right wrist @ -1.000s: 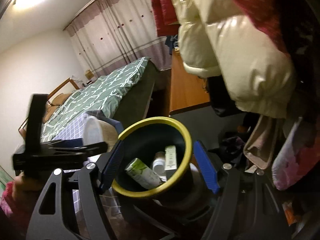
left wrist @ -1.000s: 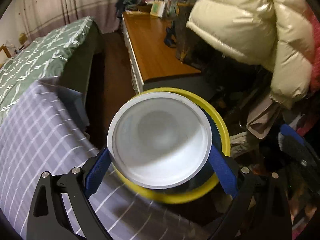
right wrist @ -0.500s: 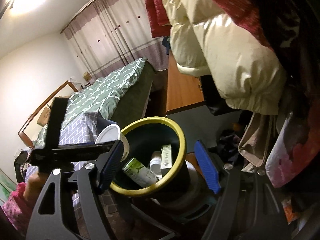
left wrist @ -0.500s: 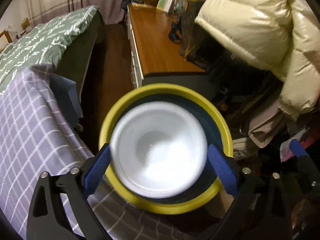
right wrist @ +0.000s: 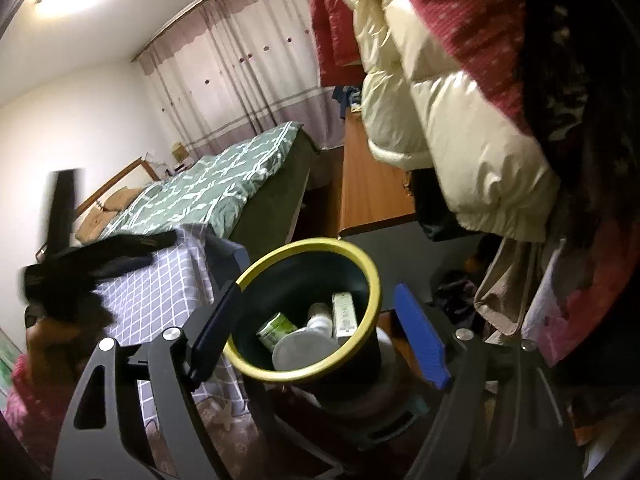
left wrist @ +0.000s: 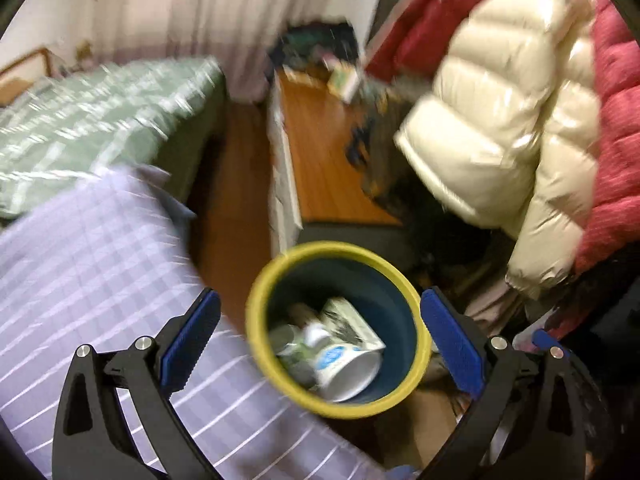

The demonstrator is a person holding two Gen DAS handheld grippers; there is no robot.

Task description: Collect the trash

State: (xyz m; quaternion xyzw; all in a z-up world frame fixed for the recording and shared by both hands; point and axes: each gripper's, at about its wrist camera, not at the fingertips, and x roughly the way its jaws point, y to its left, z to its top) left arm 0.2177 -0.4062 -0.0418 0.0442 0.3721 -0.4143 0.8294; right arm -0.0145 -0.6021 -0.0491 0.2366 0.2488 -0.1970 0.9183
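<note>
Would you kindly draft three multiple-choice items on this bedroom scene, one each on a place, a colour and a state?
1. Where is the white paper cup?
A. between the left gripper's pads
B. inside the dark round bin with the yellow rim
C. on the wooden desk

2. What colour are the pads of the left gripper?
A. blue
B. red
C. green

3. How does the right gripper stand?
A. shut on the bin's rim
B. shut on a bottle
C. open, nothing pressed between its pads

Key: 1 B, since the cup lies among the other trash in the bin. 2 A, as both pads show blue in the left wrist view. 3 C, because its pads stand apart, either side of the bin, which lies beyond them; its jaws have just been opening.
</note>
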